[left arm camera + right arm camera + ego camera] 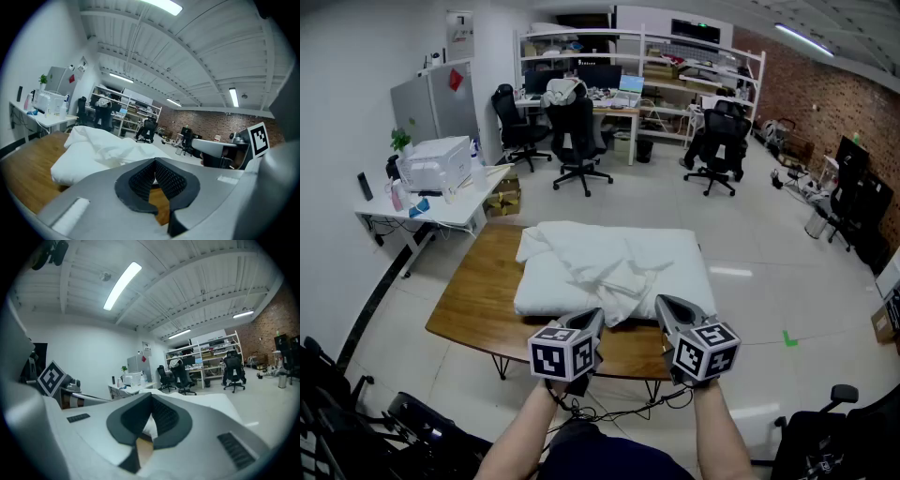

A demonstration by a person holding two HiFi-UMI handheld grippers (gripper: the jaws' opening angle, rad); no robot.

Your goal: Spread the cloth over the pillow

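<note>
Head view: the cloth [602, 270] lies bunched on the pillow [689, 272] in the middle of the table [473, 305], so spreading looks not yet begun. The left gripper [592, 319] and right gripper [664, 306] hover side by side over the table's near edge, forearms stretched forward, tilted slightly down.

Left gripper view: jaws together, nothing between; the cloth is just ahead.

Right gripper view: jaws together, empty. Next, both likely must open and pinch the cloth's near edge.
</note>
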